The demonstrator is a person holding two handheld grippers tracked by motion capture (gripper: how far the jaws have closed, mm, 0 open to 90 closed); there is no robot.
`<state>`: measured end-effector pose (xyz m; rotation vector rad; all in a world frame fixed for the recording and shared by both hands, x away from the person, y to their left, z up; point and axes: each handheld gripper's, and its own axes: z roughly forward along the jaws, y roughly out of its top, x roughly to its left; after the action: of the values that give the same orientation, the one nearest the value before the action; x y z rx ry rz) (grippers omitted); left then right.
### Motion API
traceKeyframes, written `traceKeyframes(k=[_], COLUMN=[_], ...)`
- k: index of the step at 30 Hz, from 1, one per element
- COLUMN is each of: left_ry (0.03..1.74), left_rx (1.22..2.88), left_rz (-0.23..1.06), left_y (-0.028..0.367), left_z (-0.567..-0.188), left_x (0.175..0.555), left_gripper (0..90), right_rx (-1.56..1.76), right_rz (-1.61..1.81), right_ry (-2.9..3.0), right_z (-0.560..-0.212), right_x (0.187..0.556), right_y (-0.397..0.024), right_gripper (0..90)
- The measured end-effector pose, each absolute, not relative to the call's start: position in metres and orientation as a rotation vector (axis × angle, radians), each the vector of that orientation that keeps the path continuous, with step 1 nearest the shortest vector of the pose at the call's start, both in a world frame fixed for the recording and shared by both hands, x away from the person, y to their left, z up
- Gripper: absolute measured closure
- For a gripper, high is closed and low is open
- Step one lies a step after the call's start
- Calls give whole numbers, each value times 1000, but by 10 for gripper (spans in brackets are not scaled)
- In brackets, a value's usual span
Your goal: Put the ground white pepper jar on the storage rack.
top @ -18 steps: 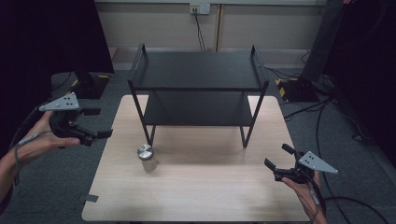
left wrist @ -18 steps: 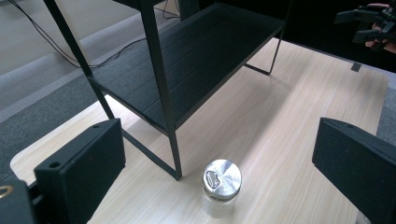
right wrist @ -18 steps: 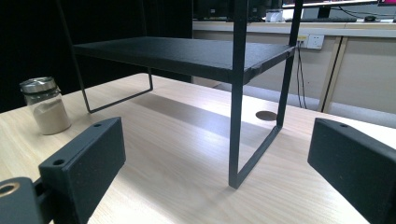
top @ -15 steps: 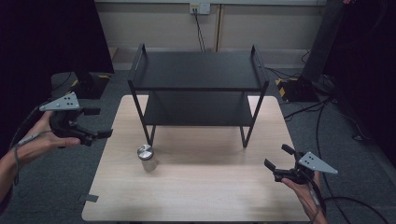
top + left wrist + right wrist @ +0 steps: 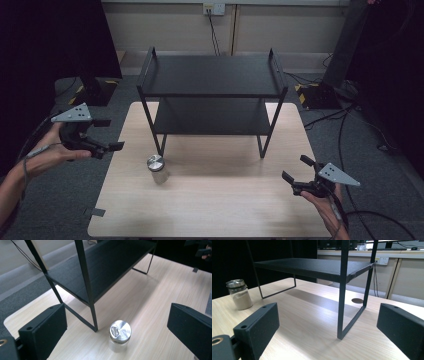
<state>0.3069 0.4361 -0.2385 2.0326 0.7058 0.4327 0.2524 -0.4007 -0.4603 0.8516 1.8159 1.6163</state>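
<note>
A small glass jar (image 5: 156, 169) with a silver lid stands upright on the wooden table (image 5: 215, 200), just in front of the front left leg of a black two-tier rack (image 5: 212, 77). My left gripper (image 5: 111, 134) hovers open off the table's left edge and points at the jar (image 5: 119, 338), which sits low between its wide jaws (image 5: 117, 315). My right gripper (image 5: 295, 168) is open near the table's front right corner. It looks across the table (image 5: 307, 322) under the rack (image 5: 312, 266), with the jar (image 5: 239, 294) of pale powder far to the left.
Both rack shelves are bare. Cables (image 5: 345, 130) run over the grey floor on the right beside a yellow-and-black striped base (image 5: 320, 95). Another dark stand base (image 5: 95, 90) sits on the floor at the left. A wall socket (image 5: 214, 8) is behind.
My left gripper has edged slightly toward the table. The right gripper and the jar have stayed put.
</note>
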Motion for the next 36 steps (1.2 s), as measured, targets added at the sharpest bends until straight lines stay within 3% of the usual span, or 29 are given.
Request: traceKeyframes(k=[36], left_ry=[693], left_rx=[2079], left_rz=[349], left_y=[405], left_z=[-333], left_x=[341], left_gripper=[27], right_rx=[860], right_rz=[1600], right_ry=[1844], right_z=[-461], right_x=[253], right_y=[-400], right_gripper=[50])
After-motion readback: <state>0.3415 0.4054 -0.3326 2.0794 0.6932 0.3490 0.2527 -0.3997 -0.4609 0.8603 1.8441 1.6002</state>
